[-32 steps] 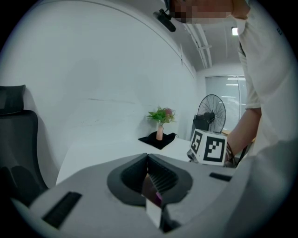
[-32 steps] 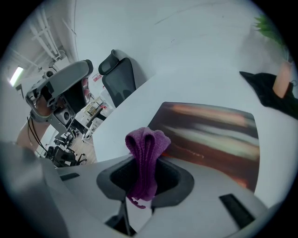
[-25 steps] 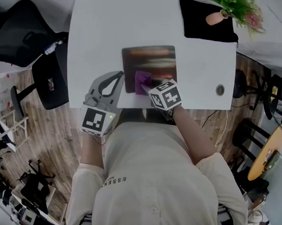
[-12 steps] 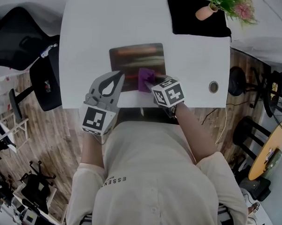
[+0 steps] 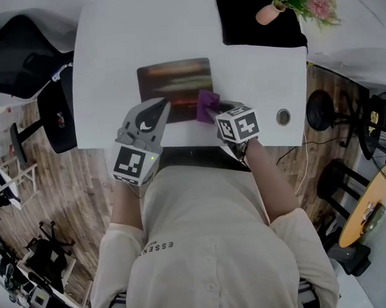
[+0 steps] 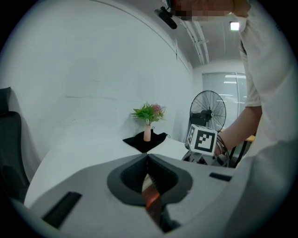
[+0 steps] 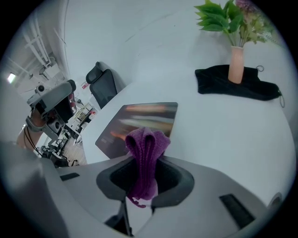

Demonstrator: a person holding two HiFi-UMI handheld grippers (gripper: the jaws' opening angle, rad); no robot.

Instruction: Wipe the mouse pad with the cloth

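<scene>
At the near right edge of the mouse pad (image 5: 174, 79), flat on the white table (image 5: 115, 38): purple cloth (image 5: 206, 105), bunched into a fold and clamped tight in the jaws of the right gripper (image 5: 212, 113), sticking out past the tips and over the pad's edge. Over at the pad's near left corner: left gripper (image 5: 160, 105), jaws closed tip to tip with nothing pinched, lying across that corner, apart from the cloth. Beyond the pad, at the table's far right: black mat (image 5: 249, 28) with a small pink vase (image 5: 266, 14) of greenery standing on it. Compared with a second ago: cloth and right gripper shifted from left of the pad's middle across to its right edge; left gripper at the same corner as before.
</scene>
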